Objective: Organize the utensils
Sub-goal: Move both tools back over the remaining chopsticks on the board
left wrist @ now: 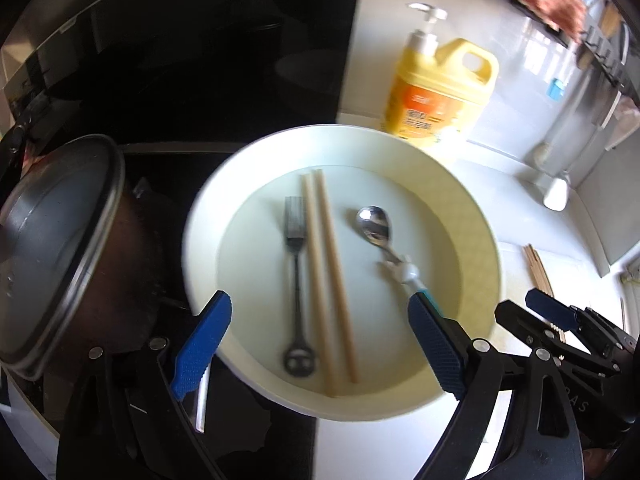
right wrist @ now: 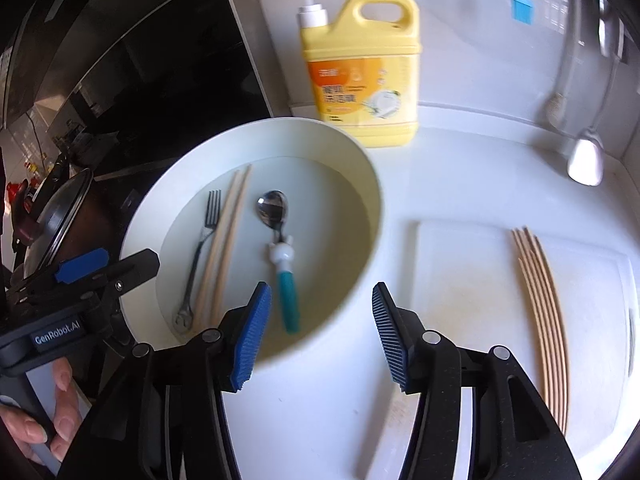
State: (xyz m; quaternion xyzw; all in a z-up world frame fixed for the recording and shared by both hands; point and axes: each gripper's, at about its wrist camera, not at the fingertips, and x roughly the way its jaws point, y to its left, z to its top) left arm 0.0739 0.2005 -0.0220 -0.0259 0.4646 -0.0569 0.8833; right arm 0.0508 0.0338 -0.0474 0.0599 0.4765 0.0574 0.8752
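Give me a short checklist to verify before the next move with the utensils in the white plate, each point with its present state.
1. Left gripper holds nothing: ok, it is open above the round white plate.
2. Right gripper holds nothing: ok, open.
3. Metal fork, pair of wooden chopsticks and metal spoon with teal handle lie in the plate: ok.
4. Utensils lie apart: not ok for the fork and chopsticks, which lie close together; the spoon is apart.
5. Bundle of wooden chopsticks on the white cutting board not yet sorted: ok, untouched.
6. Yellow pump bottle clear of the plate: cannot tell, the rim overlaps it.
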